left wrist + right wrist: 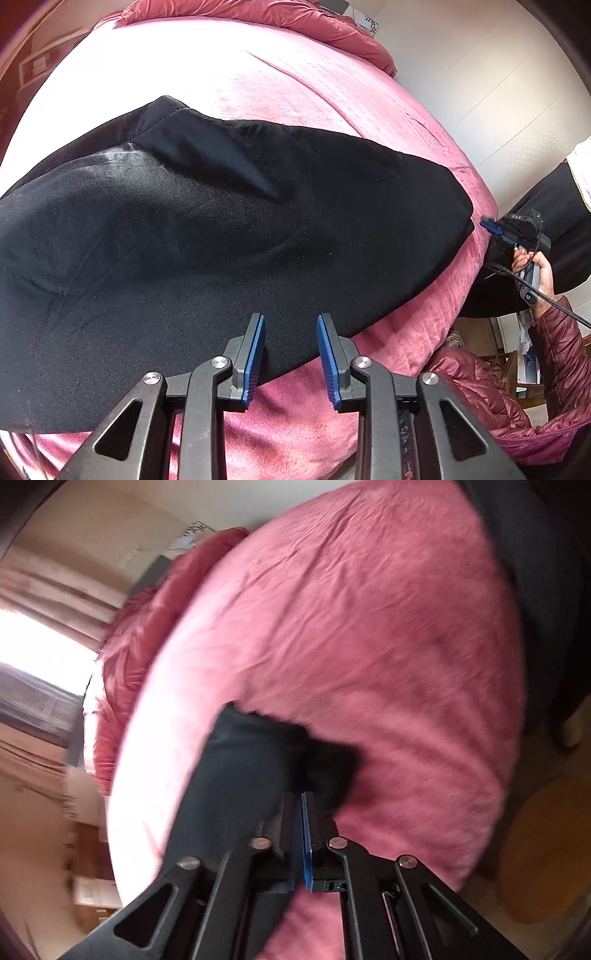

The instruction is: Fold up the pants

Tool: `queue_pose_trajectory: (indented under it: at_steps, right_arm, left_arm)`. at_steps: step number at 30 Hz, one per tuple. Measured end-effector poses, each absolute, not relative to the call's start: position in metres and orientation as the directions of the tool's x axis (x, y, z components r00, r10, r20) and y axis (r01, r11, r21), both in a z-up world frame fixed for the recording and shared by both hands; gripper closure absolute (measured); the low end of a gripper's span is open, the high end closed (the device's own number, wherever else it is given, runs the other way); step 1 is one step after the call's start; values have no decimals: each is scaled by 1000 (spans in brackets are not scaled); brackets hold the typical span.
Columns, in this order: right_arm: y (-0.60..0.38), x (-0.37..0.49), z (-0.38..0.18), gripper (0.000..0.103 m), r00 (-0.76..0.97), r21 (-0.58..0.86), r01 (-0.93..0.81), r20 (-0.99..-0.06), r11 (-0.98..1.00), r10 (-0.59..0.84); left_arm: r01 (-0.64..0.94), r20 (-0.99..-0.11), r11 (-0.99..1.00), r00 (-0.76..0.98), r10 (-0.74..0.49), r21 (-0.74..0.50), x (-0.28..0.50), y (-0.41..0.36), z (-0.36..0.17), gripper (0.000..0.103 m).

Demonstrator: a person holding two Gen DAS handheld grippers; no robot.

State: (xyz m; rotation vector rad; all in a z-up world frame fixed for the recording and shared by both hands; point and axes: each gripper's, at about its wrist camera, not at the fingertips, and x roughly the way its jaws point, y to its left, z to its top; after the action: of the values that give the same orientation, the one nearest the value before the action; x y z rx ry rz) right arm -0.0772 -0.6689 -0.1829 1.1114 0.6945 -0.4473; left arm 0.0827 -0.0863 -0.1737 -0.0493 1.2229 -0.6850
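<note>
Black pants (207, 229) spread flat on the pink bed (295, 92), long axis running left to right, already looking folded once. Left tool (291, 354) hovering at the near edge, about midway along, pads apart with only a narrow gap and nothing between them. Right tool (489, 225) at the far-right end, nearly closed on a corner of the cloth, picture blurred. Probably next: carrying that right end leftward along the long axis; right hand (532, 266) nearer that end, left nearer the middle.
</note>
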Motion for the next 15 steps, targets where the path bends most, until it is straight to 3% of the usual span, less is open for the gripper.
queue_pose_trajectory:
  at_steps: [1,2,6,8,10,12,15]
  right_arm:
    - [-669,-71,-184,66,701,648,655,-713,389,8]
    - [-670,-65,-188,61,692,645,666,-721,374,11]
    - [-667,-53,-199,59,664,620,700,-747,354,-5]
    - [-670,-44,-201,65,649,602,714,-761,359,-14]
    - [-674,-37,-199,88,631,577,726,-776,374,-27]
    - [-672,-40,-187,95,628,560,722,-776,406,-47]
    - [-663,-50,-157,96,657,553,685,-751,474,-75]
  left_arm:
    - [456,-846,801,169,-506,-388,82,-87,-174,74]
    - [455,-846,802,171,-506,-387,82,-87,-173,74]
    - [448,-845,806,177,-504,-387,81,-84,-172,74]
    - [441,-847,809,175,-502,-389,81,-82,-173,74]
    - [434,-849,812,172,-499,-389,82,-82,-174,74]
    - [433,-847,811,171,-503,-394,83,-82,-173,74]
    - [442,-842,804,172,-512,-398,83,-81,-172,74]
